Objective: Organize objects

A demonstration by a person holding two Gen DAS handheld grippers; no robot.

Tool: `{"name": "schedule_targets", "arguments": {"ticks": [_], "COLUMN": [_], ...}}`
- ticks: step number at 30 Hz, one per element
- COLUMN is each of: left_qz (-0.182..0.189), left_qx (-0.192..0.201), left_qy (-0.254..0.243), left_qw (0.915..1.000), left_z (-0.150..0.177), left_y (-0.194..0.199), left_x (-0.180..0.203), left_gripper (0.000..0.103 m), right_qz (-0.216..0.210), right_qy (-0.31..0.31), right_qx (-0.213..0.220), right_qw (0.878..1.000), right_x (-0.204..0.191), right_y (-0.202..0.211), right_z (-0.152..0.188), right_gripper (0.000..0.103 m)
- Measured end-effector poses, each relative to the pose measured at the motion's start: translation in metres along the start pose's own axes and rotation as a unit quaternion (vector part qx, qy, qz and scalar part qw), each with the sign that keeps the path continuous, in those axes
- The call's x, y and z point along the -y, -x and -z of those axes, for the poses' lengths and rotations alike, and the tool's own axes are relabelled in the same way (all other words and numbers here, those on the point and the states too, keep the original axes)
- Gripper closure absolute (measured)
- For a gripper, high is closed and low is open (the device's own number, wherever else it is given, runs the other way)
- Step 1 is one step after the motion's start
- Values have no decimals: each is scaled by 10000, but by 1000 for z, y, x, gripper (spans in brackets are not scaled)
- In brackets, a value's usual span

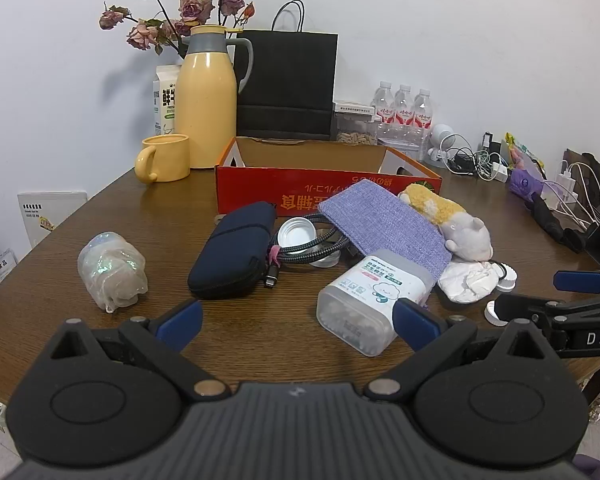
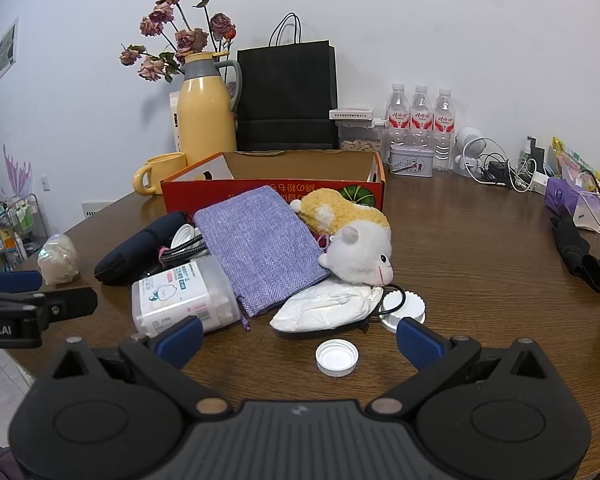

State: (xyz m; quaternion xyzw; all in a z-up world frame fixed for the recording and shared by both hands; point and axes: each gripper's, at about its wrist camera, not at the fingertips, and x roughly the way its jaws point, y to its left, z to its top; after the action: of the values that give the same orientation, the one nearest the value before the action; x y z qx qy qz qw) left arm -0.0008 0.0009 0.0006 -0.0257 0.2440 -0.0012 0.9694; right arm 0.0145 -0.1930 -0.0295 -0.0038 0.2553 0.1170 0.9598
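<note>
— What is shown on the wooden table (image 2: pixel 460 240)?
— A heap of loose items is seen before an empty red cardboard box (image 1: pixel 324 192). The left gripper (image 1: pixel 300 320) and right gripper (image 2: pixel 300 340) are held spread wide, nothing between their jaws.
— How might the cotton-swab container (image 1: pixel 364 300) be taken?
— It is judged light, stiff and slick; a grip across its narrow sides is advised. The plush toy (image 2: pixel 352 240) would yield softly.
</note>
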Motion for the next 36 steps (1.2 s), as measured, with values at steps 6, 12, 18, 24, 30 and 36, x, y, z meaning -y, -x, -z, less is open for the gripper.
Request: {"name": "schedule_targets", "arguments": {"ticks": [6,12,18,24,30,36], "left_qz": [5,5,10,11,16,18], "left_qx": [4,5,2,3,1,0], "left_qy": [0,0,0,0,1,1], "left_qw": [10000,10000,10000,10000,10000,10000], "left_z": [0,1,1,1,1,1], "left_y": [0,0,0,0,0,0], "left_x": [0,0,0,0,-1,-1], "left_gripper": [0,0,0,0,0,0], "right_qz": [3,6,5,4,2,1], "right_qy": [1,1,-1,1,0,0], "right_qx": [-3,-6,-14,-10,-20,-22], "right_qw": [10000,10000,10000,10000,10000,10000], "right_x": [0,0,-1,0,0,0], "right_y": [0,0,0,-1,-1,-1], "right_z": [0,0,0,1,2,2], "right_gripper": [0,0,0,0,0,0]}}
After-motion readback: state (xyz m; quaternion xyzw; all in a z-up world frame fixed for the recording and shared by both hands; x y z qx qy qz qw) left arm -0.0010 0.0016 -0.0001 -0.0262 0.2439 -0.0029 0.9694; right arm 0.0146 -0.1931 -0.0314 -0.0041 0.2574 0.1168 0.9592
